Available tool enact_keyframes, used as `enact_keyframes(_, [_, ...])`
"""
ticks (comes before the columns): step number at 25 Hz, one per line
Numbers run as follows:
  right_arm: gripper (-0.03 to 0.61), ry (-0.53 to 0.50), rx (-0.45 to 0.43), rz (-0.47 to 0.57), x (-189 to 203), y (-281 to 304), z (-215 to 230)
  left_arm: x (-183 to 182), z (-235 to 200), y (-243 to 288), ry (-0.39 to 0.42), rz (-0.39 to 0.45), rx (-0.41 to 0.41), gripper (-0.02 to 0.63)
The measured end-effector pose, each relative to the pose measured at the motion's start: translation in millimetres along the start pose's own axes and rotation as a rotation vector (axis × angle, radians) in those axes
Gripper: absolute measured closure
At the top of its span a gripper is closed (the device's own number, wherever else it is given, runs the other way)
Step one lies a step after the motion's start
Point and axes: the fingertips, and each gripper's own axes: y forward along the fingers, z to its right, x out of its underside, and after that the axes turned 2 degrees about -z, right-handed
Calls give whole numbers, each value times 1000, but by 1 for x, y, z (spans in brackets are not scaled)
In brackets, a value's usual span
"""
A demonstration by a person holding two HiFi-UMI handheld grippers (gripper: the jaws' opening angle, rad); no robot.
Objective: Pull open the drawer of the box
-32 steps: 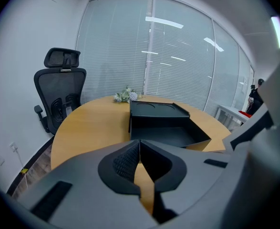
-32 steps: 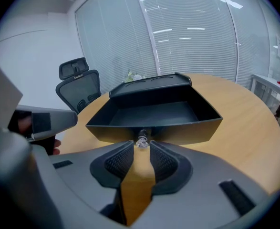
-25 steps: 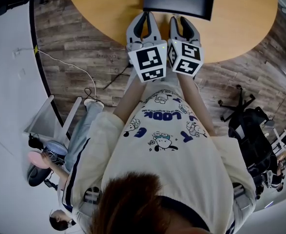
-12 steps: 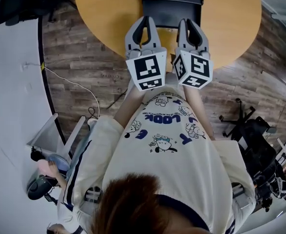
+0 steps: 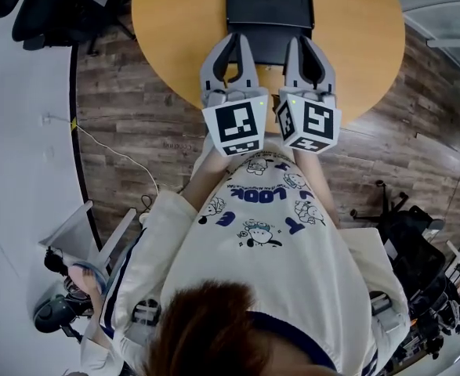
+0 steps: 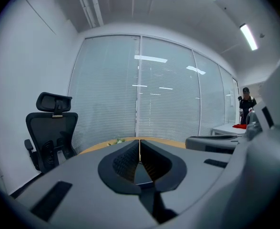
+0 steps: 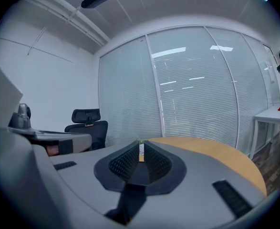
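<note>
A black box (image 5: 269, 6) sits on the round wooden table (image 5: 175, 30), its front side facing me. In the head view my left gripper (image 5: 235, 39) and right gripper (image 5: 304, 42) are held side by side above the table's near edge, their tips over the box's front part. Whether they touch it I cannot tell. The left gripper (image 6: 139, 149) has its ribbed pads pressed together with nothing between them. On the right gripper (image 7: 141, 151) the pads are closed to a thin slit, also empty. Neither gripper view shows the box.
Wooden floor surrounds the table. A black office chair (image 5: 65, 6) stands at the table's far left and shows again as an office chair (image 6: 51, 128) before the blinds. Another chair (image 5: 402, 225) is at the right. A cable (image 5: 112, 143) lies on the floor.
The box has come fully into the head view, lower in the picture. Both grippers stay shut and side by side, now slightly further apart and reaching over the box's front.
</note>
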Motion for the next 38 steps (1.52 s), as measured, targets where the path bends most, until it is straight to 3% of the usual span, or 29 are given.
enact_keyframes(14, [531, -25, -6, 88, -33, 1, 0, -25, -2, 4, 7, 64, -12, 595])
enact_keyframes(38, [534, -23, -6, 95, -37, 4, 4, -30, 15, 8, 17, 68, 23, 595])
